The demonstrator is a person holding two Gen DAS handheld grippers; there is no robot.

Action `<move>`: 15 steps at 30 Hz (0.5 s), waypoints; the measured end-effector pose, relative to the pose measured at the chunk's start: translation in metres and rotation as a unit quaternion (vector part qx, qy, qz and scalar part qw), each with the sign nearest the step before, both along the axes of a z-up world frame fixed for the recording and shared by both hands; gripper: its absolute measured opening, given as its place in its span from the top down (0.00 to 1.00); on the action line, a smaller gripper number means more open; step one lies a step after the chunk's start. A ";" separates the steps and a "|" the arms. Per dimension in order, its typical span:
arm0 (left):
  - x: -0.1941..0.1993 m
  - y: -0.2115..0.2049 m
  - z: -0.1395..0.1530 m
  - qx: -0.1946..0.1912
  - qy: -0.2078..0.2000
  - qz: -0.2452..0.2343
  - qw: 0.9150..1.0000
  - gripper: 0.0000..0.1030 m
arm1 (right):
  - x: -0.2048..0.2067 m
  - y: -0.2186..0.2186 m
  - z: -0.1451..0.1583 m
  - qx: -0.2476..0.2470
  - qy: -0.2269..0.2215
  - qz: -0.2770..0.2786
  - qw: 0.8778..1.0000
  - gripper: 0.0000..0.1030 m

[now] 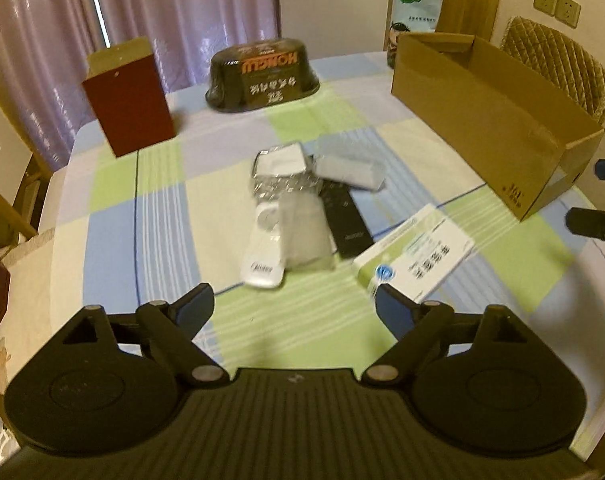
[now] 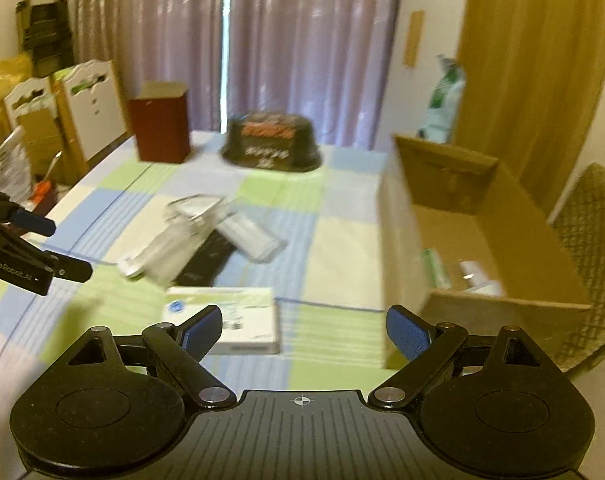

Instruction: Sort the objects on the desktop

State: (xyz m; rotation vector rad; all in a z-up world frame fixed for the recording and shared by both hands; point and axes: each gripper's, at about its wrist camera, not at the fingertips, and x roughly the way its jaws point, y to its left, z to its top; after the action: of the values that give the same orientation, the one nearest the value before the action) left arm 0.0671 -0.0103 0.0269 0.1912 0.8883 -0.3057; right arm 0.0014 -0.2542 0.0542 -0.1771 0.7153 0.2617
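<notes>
Both tools, left tool [image 1: 294, 304] and right tool [image 2: 304, 330], hover spread and empty over the worktop [image 1: 114, 216], where the medicine box [image 1: 416, 256], probably light stiff card, lies flat, best pinched across its narrow sides.

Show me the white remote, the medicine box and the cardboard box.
white remote [image 1: 262, 256]: left wrist view, on its lower body near the logo.
medicine box [image 1: 426, 258]: left wrist view, on its printed top face.
cardboard box [image 1: 478, 128]: left wrist view, on its long outer side wall.
</notes>
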 end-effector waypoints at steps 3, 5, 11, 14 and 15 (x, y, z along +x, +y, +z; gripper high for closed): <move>-0.008 0.010 -0.004 0.000 0.003 0.003 1.000 0.13 | 0.003 0.014 -0.007 0.000 0.016 0.016 1.000 0.11; -0.010 0.013 -0.006 0.000 0.006 0.003 1.000 0.13 | 0.004 0.021 -0.012 0.000 0.024 0.023 0.999 0.02; -0.015 0.016 -0.009 0.000 0.011 -0.005 1.000 0.10 | 0.008 0.031 -0.024 -0.008 0.049 0.033 0.998 0.01; -0.015 0.015 -0.011 -0.001 0.014 -0.008 1.000 0.10 | 0.010 0.032 -0.030 -0.012 0.061 0.036 0.997 0.01; -0.014 0.015 -0.012 -0.001 0.016 -0.009 1.000 0.10 | 0.011 0.033 -0.032 -0.014 0.065 0.036 0.997 0.01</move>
State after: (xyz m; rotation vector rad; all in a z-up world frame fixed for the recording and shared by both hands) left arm 0.0528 0.0048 0.0144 0.1924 0.9173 -0.3272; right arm 0.0127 -0.2211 0.0220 -0.2134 0.8432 0.3346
